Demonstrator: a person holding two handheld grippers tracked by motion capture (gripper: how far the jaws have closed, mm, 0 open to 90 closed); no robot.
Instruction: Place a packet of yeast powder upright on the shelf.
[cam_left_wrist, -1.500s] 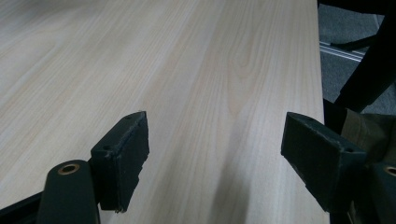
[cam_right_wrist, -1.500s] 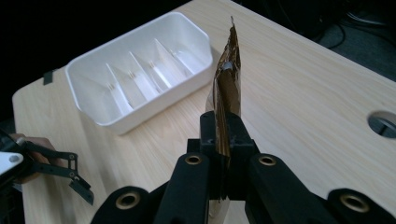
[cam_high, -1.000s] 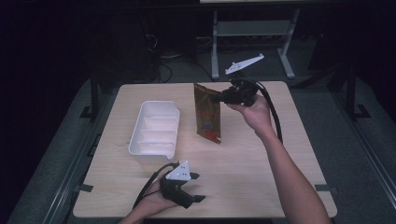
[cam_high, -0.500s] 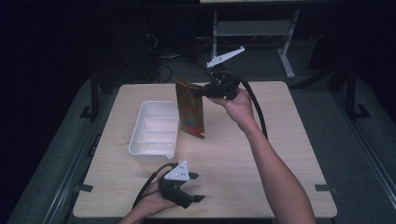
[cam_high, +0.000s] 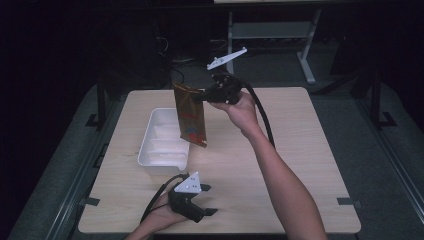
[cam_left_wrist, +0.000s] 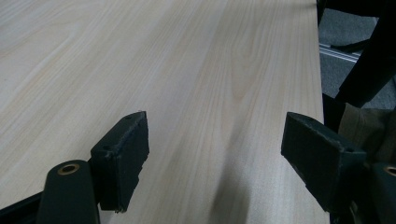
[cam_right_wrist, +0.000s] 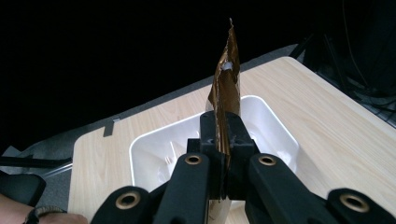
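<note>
— Right gripper: up high over the far part of the table, jaws pinched tight on the top edge of a gold pouch.

— Pouch hanging down, lifted off the wood, lower end over the right rim of the white tray?

— Yes. In the right gripper view, thin gold pouch squeezed between the black jaws, white tray right below.

— Left gripper?

— Low at the near edge, resting in a hand, jaws spread wide, nothing between. Bare wood ahead in the left gripper view.

— Tray spot?

— Left of the middle, flat on the table.
</note>
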